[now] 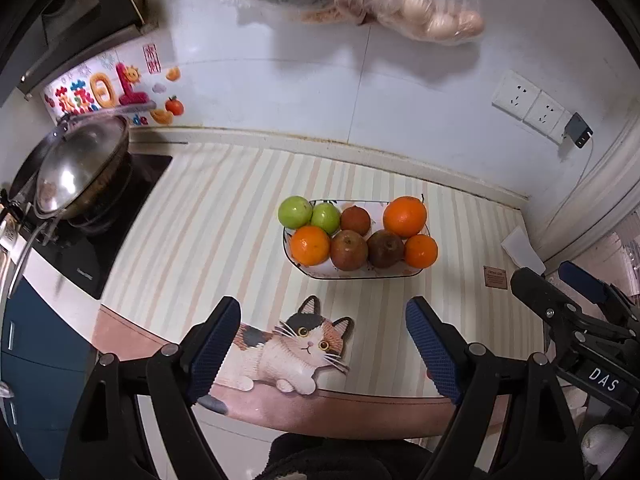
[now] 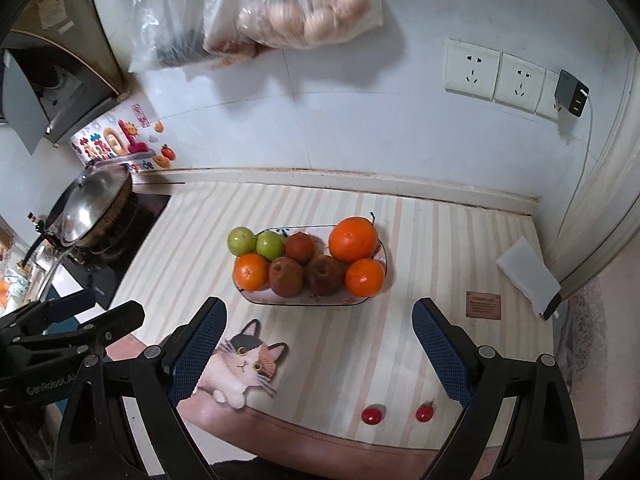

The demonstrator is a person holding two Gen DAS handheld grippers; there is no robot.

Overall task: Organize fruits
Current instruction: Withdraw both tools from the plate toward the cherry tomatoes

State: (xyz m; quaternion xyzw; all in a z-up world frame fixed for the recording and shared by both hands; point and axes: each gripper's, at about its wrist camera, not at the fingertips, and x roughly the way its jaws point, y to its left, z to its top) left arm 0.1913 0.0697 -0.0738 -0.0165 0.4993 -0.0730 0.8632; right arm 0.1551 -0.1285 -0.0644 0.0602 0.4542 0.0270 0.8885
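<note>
A white dish (image 1: 356, 275) (image 2: 312, 301) stands on the striped mat and holds two green apples (image 1: 295, 211) (image 2: 241, 241), three oranges (image 1: 405, 216) (image 2: 353, 239) and three brown-red fruits (image 1: 349, 249) (image 2: 286, 277). My left gripper (image 1: 324, 350) hovers open above the mat's near edge, well short of the dish, with nothing between its fingers. My right gripper (image 2: 320, 354) is open and empty too, over the near edge. Two small red tomatoes (image 2: 372, 414) (image 2: 425, 413) lie on the mat near the front, between the right gripper's fingers in the right wrist view.
A lidded wok (image 1: 80, 172) (image 2: 90, 212) sits on the stove at the left. Plastic bags of eggs (image 1: 432, 16) (image 2: 308, 16) hang on the back wall. Wall sockets (image 2: 496, 74) and a folded white paper (image 2: 528, 276) are at the right. A cat picture (image 1: 288, 350) marks the mat's front.
</note>
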